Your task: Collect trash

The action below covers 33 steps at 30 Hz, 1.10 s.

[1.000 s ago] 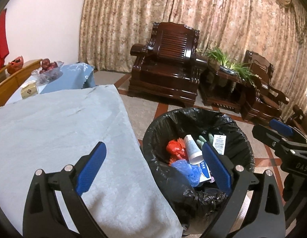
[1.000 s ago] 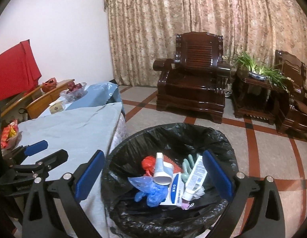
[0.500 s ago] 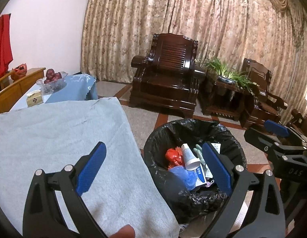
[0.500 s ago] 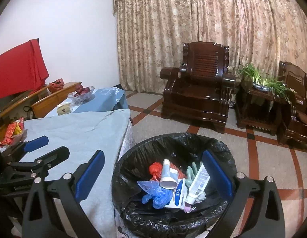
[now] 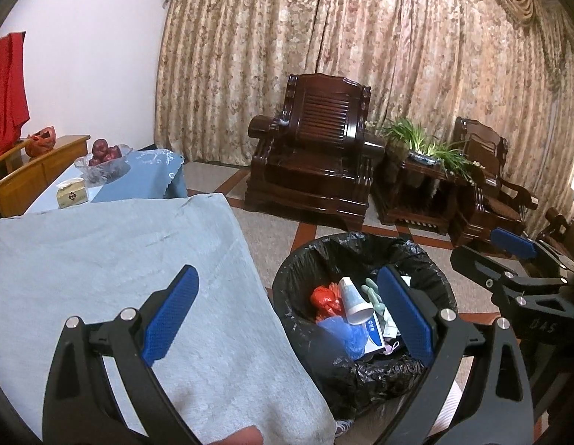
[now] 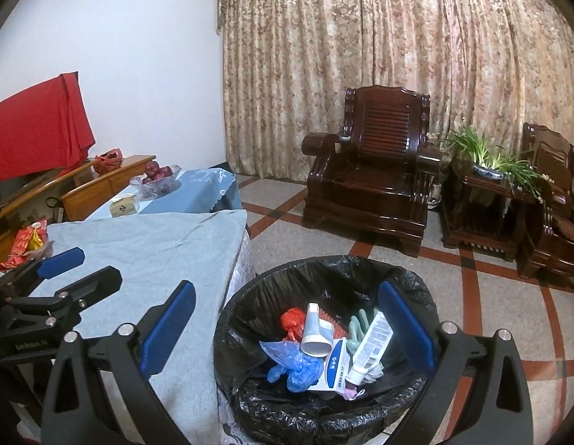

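Both tools are standing with their jaws spread wide and holding nothing. The right gripper (image 6: 287,328) is hanging over the bin (image 6: 325,419), whose black liner is ringing the space between its blue pads (image 6: 168,328). Inside that ring the trash is lying in a loose heap: a white cup (image 6: 316,335), a tube (image 6: 368,348), a flat blue-and-white packet (image 6: 335,365), a crumpled blue bag (image 6: 296,365), a red wrapper (image 6: 292,322) and a pale green glove (image 6: 357,328).

The left gripper (image 5: 285,319) is straddling the edge between the grey cloth (image 5: 112,259) on its left side and the bin on its right, with the same heap showing just inside its right pad.

Farther out to the left, past the cloth's far edge in the right wrist view, a red and yellow snack wrapper (image 6: 25,239) is lying beside the other tool; whether it counts as trash cannot be told.

Judging by the bare cloth and the filled bin, the collecting is looking nearly or fully done. The next move probably calls for a check for leftovers; if that wrapper is one, the left tool is nearest to it and would need to swing outward and close on it.
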Tool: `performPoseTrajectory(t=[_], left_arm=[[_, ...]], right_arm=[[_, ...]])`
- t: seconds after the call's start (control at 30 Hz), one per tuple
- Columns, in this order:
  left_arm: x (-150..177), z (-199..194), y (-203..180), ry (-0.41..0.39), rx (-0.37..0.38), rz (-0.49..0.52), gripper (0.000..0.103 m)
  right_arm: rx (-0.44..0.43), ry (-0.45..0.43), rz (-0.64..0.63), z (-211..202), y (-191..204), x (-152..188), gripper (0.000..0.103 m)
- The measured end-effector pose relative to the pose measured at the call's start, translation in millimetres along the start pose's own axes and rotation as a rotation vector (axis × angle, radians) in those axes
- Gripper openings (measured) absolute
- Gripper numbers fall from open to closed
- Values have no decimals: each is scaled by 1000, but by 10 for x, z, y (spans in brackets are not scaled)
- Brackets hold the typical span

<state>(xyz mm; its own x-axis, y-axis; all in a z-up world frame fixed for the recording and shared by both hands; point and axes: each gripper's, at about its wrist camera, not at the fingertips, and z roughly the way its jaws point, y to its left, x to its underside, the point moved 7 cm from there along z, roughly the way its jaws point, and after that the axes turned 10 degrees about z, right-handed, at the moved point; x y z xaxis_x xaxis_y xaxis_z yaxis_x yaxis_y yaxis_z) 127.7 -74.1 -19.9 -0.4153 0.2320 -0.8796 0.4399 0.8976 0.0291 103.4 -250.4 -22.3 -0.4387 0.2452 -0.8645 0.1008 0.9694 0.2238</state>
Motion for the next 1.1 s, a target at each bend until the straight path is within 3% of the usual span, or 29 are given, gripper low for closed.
performPoseTrajectory(t=[1.1], left_arm=[[43, -6, 63, 6, -4, -3, 94]], right_arm=[[0, 2, -1, 5, 30, 19, 97]])
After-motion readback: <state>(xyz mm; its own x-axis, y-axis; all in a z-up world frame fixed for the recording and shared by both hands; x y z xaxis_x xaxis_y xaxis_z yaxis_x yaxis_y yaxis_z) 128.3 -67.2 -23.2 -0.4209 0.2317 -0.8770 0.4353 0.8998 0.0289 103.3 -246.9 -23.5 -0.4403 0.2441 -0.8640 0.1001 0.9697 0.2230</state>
